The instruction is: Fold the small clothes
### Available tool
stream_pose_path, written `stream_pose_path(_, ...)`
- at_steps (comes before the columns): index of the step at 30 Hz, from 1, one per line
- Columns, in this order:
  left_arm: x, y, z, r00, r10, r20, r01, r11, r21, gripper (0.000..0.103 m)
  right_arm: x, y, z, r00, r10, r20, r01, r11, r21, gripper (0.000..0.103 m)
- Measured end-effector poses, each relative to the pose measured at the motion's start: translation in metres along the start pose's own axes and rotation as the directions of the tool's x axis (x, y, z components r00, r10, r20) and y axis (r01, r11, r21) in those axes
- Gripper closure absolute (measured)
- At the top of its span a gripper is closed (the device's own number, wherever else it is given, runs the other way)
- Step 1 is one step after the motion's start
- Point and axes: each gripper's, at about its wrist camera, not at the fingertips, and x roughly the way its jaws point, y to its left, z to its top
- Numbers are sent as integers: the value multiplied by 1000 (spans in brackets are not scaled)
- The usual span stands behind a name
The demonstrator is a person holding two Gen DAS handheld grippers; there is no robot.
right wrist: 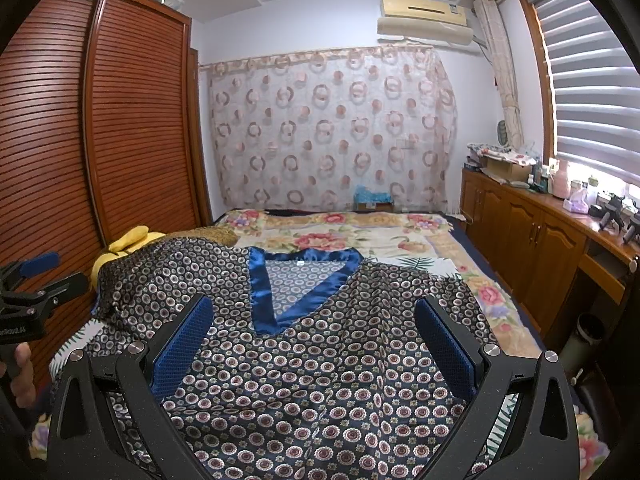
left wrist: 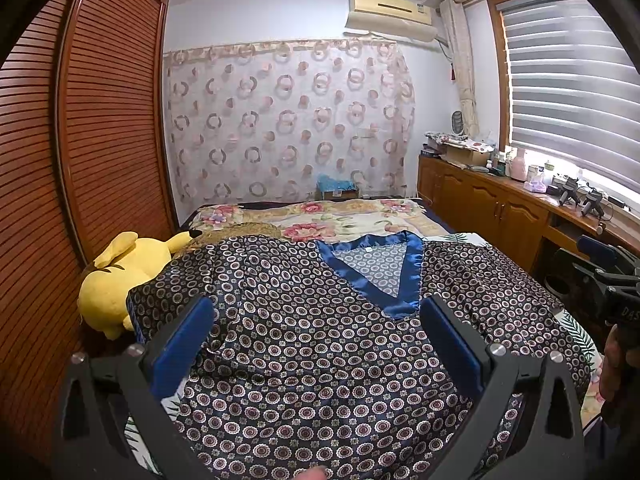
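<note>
Beyond the left finger of the left gripper (left wrist: 316,344), a yellow plush toy (left wrist: 120,276) is seen with the patterned top's (left wrist: 304,344) left sleeve draped against it. The top is spread flat on the bed (left wrist: 352,220), its blue V-neck trim (left wrist: 400,276) lying just ahead of the right finger. Both the left gripper and the right gripper (right wrist: 316,344) are held with fingers spread wide, nothing pinched. The satin-like cloth is judged slippery: a shallow pinch could let it slide out, and the sleeve could be caught on the toy. No writing on the small neck label (right wrist: 301,263) can be read.
</note>
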Motion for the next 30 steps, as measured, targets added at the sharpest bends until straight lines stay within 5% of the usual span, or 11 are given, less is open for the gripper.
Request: stream_pose_path(30, -1, 1, 2, 1000, 4, 3, -4, 1000, 5, 0, 0, 3, 3, 1000, 0, 1, 0, 1000, -1, 0)
